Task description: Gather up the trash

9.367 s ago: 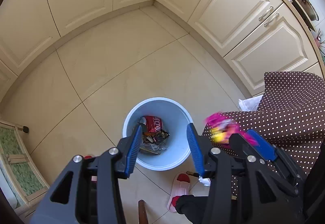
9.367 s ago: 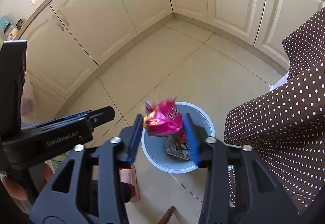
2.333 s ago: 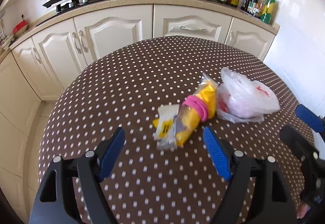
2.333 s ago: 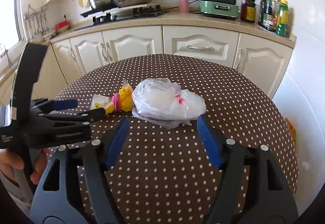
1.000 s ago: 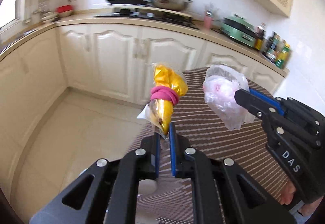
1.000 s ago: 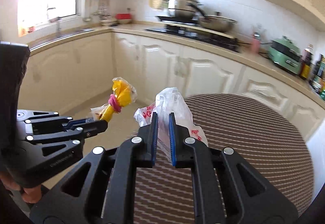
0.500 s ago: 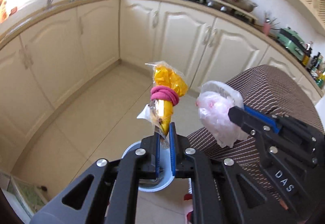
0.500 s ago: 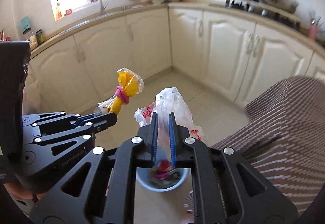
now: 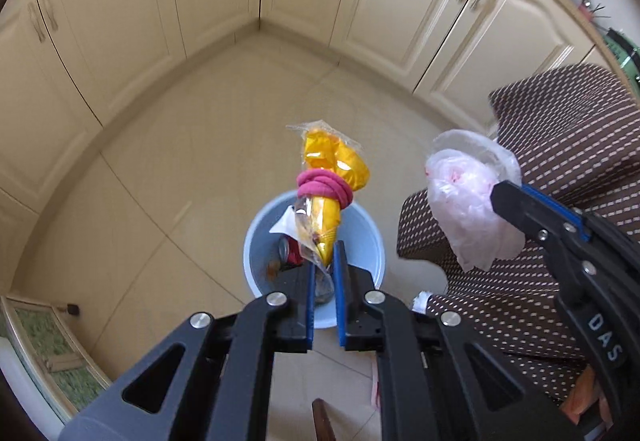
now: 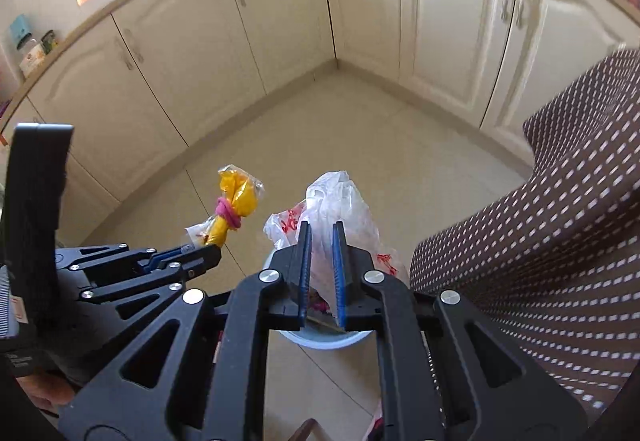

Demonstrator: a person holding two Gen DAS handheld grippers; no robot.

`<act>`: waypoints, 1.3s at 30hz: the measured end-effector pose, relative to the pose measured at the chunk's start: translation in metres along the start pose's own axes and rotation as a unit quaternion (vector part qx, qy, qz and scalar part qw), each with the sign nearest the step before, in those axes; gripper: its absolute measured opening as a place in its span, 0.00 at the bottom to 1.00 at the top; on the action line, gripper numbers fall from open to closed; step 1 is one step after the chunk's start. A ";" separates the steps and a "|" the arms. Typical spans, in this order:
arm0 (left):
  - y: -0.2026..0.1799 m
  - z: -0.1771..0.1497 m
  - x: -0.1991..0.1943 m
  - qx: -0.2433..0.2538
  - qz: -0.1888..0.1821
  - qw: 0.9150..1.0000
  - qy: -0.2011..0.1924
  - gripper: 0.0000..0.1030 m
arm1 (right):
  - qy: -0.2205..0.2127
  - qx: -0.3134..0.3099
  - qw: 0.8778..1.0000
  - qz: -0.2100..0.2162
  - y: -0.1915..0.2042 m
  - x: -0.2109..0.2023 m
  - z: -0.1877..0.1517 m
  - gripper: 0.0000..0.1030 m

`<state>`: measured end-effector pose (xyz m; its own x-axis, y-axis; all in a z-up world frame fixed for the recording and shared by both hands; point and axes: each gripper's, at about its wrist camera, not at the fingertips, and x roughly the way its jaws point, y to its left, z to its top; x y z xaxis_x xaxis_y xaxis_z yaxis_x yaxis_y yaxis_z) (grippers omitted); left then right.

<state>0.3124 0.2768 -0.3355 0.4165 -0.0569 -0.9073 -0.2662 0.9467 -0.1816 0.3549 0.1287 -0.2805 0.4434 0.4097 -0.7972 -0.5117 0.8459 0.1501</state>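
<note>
My left gripper (image 9: 322,261) is shut on a yellow snack bag tied with a pink band (image 9: 326,185) and holds it above the light blue trash bin (image 9: 368,237) on the floor. The bin holds a red can and other trash. My right gripper (image 10: 321,241) is shut on a crumpled clear plastic bag with red print (image 10: 340,205), held over the same bin (image 10: 324,343), which it mostly hides. The right gripper and its bag (image 9: 468,197) show at right in the left wrist view. The left gripper and yellow bag (image 10: 236,201) show at left in the right wrist view.
Cream kitchen cabinets (image 9: 224,1) wrap around the tiled floor (image 9: 160,169). The table with a brown polka-dot cloth (image 9: 560,169) stands right of the bin. A glass door frame (image 9: 36,341) is at lower left.
Both grippers have tilted down and moved closer over the bin, still holding their bags. The bin now sits right under the yellow bag.
</note>
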 end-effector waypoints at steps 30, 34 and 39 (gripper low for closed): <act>0.033 -0.006 0.058 -0.049 0.028 0.997 0.056 0.62 | 0.060 0.049 0.997 0.021 -0.019 0.074 -0.015 0.11; 0.041 -0.007 0.057 -0.062 0.032 0.996 0.053 0.63 | 0.062 0.050 0.996 0.025 -0.013 0.077 -0.015 0.11; 0.046 -0.007 0.054 -0.068 0.035 0.996 0.051 0.64 | 0.061 0.055 0.996 0.032 -0.010 0.080 -0.012 0.11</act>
<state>0.3164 0.3147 -0.3955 0.3047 -0.0304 -0.9520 -0.4093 0.8983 -0.1597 0.3869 0.1488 -0.3529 0.3167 0.4250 -0.8480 -0.4488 0.8547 0.2608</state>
